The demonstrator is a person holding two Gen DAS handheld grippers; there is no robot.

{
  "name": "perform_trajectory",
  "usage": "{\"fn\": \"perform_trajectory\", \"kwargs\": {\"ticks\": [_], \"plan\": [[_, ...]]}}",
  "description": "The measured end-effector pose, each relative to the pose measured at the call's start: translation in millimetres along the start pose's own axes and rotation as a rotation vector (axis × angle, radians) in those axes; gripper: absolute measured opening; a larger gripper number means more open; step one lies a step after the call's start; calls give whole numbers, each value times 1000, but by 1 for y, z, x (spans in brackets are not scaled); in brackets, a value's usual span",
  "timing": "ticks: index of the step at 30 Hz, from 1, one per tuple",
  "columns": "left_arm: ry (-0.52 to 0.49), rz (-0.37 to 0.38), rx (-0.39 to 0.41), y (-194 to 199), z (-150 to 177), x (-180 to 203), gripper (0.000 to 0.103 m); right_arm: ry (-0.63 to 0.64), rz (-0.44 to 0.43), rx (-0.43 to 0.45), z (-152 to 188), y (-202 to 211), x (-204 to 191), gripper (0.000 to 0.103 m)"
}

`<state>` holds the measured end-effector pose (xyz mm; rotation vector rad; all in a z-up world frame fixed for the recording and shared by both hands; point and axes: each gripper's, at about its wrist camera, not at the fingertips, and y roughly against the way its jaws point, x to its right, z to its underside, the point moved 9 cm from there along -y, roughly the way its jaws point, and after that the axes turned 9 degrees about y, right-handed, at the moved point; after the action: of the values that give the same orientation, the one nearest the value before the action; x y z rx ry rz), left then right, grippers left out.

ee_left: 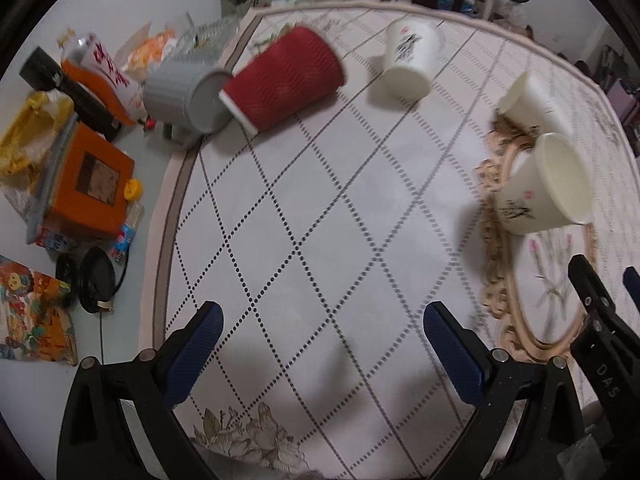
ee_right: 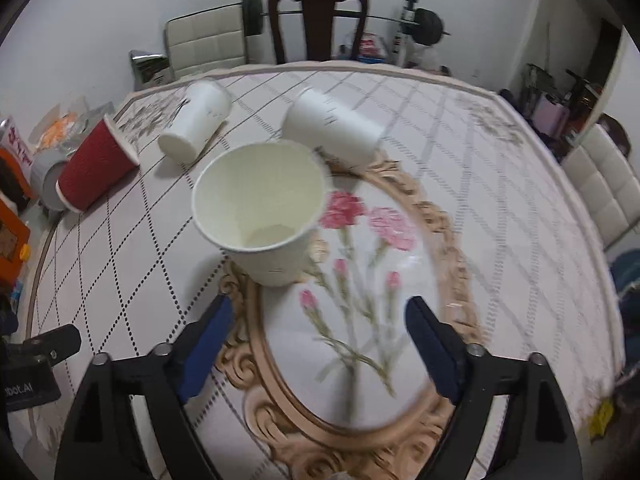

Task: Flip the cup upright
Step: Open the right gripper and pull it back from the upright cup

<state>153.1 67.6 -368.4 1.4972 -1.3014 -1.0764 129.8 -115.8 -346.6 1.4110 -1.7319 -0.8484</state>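
A white paper cup (ee_right: 260, 212) stands upright on the edge of the floral oval, just ahead of my open, empty right gripper (ee_right: 320, 332); it also shows in the left wrist view (ee_left: 540, 188). A red ribbed cup (ee_left: 284, 76) (ee_right: 94, 164) lies on its side at the far left. Two more white cups lie tipped: one (ee_left: 412, 58) (ee_right: 196, 120) at the back, one (ee_left: 532, 100) (ee_right: 332, 128) behind the upright cup. My left gripper (ee_left: 320, 320) is open and empty over the bare cloth.
A grey cup (ee_left: 184, 92) lies on its side against the red cup at the table's left edge. Boxes, bags and a black lid (ee_left: 96, 280) crowd the surface to the left. A dark chair (ee_right: 318, 20) stands behind the table (ee_right: 520, 240).
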Motion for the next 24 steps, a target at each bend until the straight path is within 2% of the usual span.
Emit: {"fn": "perform_trajectory", "kwargs": {"ticks": [4, 12, 19, 24], "plan": [[-3, 26, 52, 40, -3, 6, 102, 1, 40, 11, -9, 42, 19, 101], [18, 55, 197, 142, 2, 1, 102, 13, 44, 50, -17, 137, 46, 102], [43, 67, 301, 218, 29, -3, 102, 31, 17, 82, -11, 227, 65, 102], [72, 62, 338, 251, 52, -9, 102, 28, -8, 121, -1, 277, 74, 102]]}}
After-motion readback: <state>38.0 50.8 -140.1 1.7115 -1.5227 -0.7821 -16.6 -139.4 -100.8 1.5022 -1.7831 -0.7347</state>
